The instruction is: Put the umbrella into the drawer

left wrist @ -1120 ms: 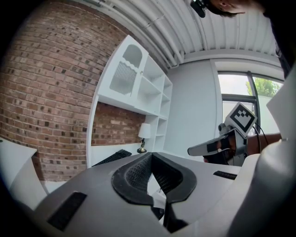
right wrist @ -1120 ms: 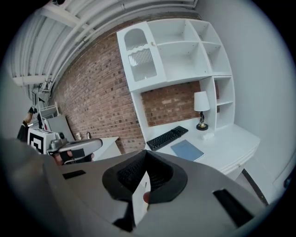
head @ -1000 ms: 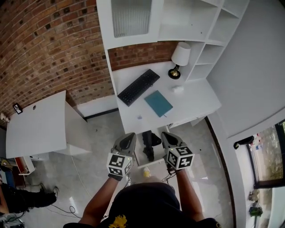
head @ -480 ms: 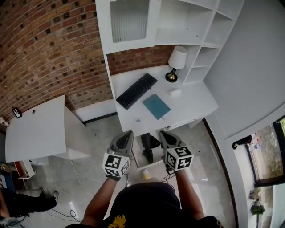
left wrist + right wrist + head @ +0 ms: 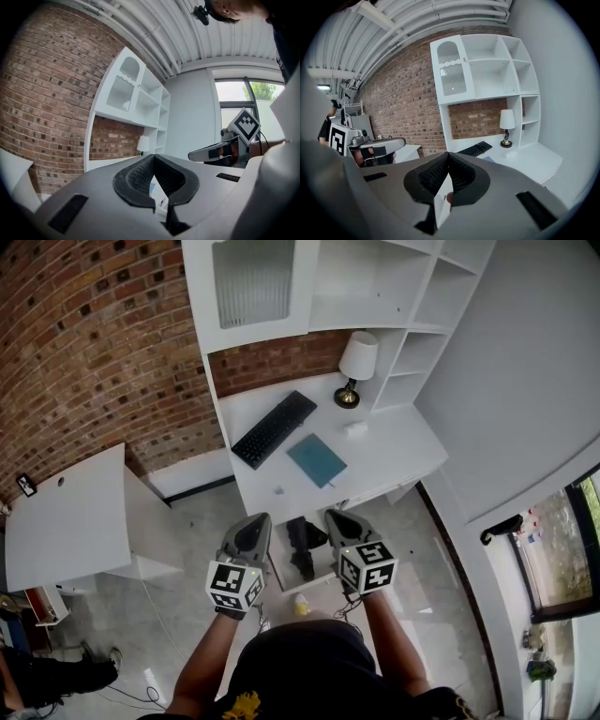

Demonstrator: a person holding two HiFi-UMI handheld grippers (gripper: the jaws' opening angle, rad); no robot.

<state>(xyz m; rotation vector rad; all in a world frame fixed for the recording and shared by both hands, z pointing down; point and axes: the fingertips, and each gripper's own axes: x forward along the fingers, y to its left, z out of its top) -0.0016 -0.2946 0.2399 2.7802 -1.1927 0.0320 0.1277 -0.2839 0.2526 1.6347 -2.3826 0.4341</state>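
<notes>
your left hand-held gripper (image 5: 256, 520) and right hand-held gripper (image 5: 332, 516) are both pinched together, empty, probably since the dark umbrella (image 5: 300, 542) already sits in the open drawer (image 5: 317, 579).

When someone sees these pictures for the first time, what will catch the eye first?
The red brick wall fills the upper left of the head view. Against it stand a white desk and shelves, with a black keyboard, a teal notebook and a lamp. Near the bottom, the left gripper and right gripper, both shut and empty, flank an open drawer with a dark thing inside, likely the umbrella.
</notes>
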